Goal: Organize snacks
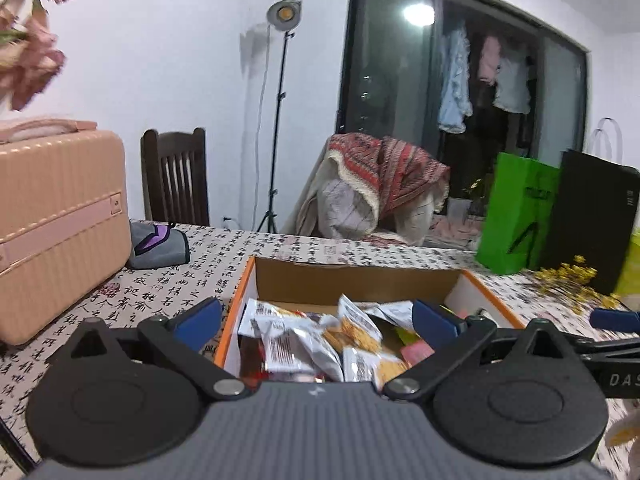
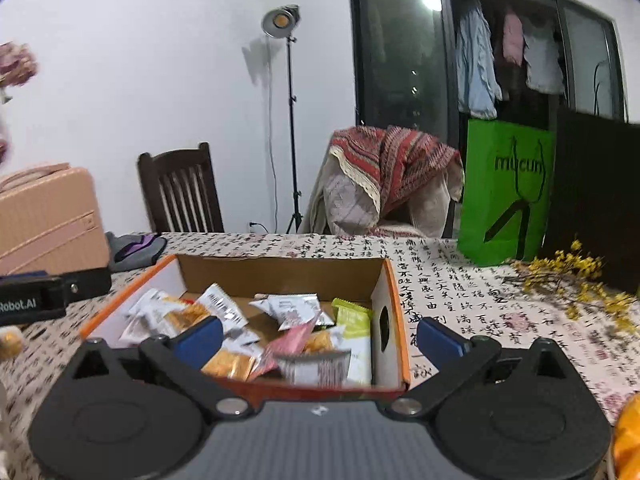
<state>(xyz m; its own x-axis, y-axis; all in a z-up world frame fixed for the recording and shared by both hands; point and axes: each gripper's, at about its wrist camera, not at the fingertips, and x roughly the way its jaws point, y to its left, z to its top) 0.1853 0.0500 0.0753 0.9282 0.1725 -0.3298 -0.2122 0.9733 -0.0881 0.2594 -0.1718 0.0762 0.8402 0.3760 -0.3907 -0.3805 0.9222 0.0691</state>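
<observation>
We held left gripper (image 1: 316, 322) and right gripper (image 2: 318, 338) spread wide, nothing held, above near end of box (image 2: 390, 300). Box sat mid-table (image 2: 460, 280), long axis running toward far edge. Snack packets (image 2: 296, 310) jumbled inside. Best approach, we judged: drop straight, pinch single packet edge.

Left gripper (image 1: 316, 318): ribbed grey plastic housing bearing a small white logo; two black rounded disc plates; black linkage arms on silver pivot screws; blue rectangular finger pads (image 1: 198, 320).

Right gripper (image 2: 318, 338): identical build, blue pads (image 2: 440, 340). White lettering "Robot.AI" and "DAS" printed on black side bodies.
</observation>
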